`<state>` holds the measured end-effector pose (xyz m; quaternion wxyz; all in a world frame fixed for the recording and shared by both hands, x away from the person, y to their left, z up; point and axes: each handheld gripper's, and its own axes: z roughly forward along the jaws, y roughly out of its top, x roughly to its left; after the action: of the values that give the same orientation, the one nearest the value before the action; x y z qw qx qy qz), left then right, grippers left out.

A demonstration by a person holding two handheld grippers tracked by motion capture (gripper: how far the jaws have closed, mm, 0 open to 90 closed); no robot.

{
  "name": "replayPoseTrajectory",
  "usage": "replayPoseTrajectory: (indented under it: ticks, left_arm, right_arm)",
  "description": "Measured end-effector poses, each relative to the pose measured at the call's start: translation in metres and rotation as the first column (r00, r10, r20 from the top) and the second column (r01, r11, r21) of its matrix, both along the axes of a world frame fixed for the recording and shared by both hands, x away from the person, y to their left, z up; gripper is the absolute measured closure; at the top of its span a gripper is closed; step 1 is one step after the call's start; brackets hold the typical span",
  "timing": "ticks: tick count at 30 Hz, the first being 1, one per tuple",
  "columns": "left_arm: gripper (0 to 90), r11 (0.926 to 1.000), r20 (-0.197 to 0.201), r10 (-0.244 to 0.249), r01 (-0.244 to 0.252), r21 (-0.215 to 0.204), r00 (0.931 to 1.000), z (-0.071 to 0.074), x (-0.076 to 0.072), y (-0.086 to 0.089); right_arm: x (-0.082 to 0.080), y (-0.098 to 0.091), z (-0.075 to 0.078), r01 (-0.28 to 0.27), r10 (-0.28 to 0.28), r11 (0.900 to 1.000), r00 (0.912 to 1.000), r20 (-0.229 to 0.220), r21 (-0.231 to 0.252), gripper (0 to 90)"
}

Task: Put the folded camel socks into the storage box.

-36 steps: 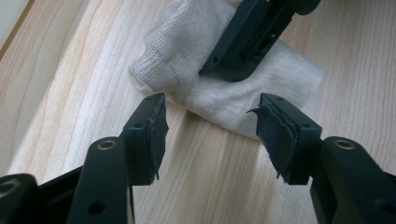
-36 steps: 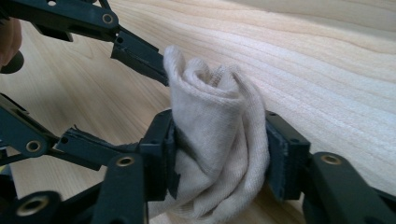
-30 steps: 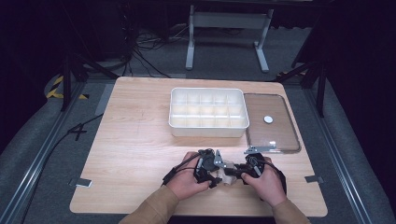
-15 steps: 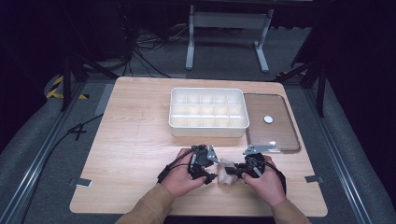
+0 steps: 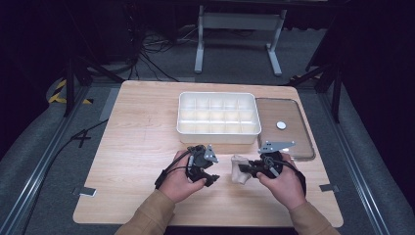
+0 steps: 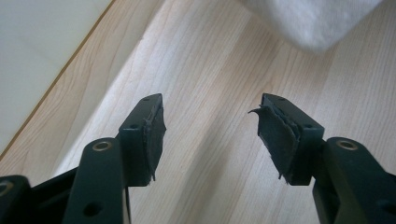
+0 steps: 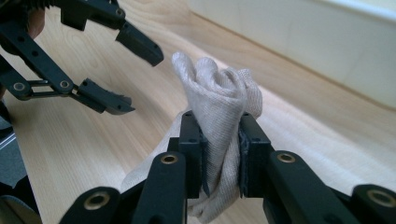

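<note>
The right gripper (image 7: 221, 154) clamps one rolled beige cloth (image 7: 219, 100); the left gripper (image 6: 210, 135) stands apart, empty, beside one white tray (image 5: 218, 138).

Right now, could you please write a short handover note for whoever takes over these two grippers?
Right gripper: shut on the beige cloth, bunched upright between its pads; its jaws have just been closing.
Left gripper: open, nothing between the jaws, beside the cloth.
Things: cloth held near the front middle of the wooden table. White divided tray behind it, compartments look unfilled. Clear lid lies flat to the tray's right.
Done: cloth gathered and gripped.
Left: probably placing the cloth in a tray compartment; lid not yet on.
</note>
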<state>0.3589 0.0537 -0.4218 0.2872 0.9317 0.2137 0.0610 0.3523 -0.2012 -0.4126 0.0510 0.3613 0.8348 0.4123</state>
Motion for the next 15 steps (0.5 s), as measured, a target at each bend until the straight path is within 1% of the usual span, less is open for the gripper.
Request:
replayPoseTrajectory:
  ticks: [3,6,7,8,10,13,15]
  left_arm:
    - [42.5,0.9999,0.005,0.014,-0.014,0.007,0.9999,0.003,-0.001,0.004]
    - [42.4,0.9995,0.009,0.032,-0.032,-0.003,0.9994,0.006,-0.001,0.012]
    - [42.3,0.9995,0.009,0.032,-0.032,-0.003,0.9994,0.006,-0.001,0.012]
    - [42.3,0.9993,0.010,0.037,-0.037,-0.003,0.9993,0.007,-0.001,0.014]
    - [41.8,0.9985,0.011,0.054,-0.054,-0.012,0.9985,0.010,0.000,0.020]
    - [41.8,0.9981,0.013,0.059,-0.059,-0.016,0.9982,0.010,-0.001,0.022]
    - [41.7,0.9979,0.011,0.063,-0.063,-0.015,0.9979,0.011,-0.001,0.024]
  right_arm:
    - [0.005,0.000,0.009,-0.004,0.004,0.9998,0.9999,0.012,-0.019,75.1]
    - [0.010,0.000,0.017,-0.013,0.013,0.9994,0.9998,0.018,-0.031,74.9]
    - [0.010,0.000,0.017,-0.013,0.013,0.9994,0.9998,0.018,-0.031,74.9]
    - [0.013,-0.001,0.020,-0.015,0.016,0.9992,0.9996,0.023,-0.037,74.8]
    - [0.015,-0.003,0.023,-0.015,0.016,0.9991,0.9995,0.026,-0.039,74.8]
    - [0.018,-0.005,0.027,-0.015,0.017,0.9987,0.9992,0.035,-0.048,74.7]
    - [0.020,-0.007,0.030,-0.016,0.017,0.9991,0.9991,0.038,-0.041,74.7]
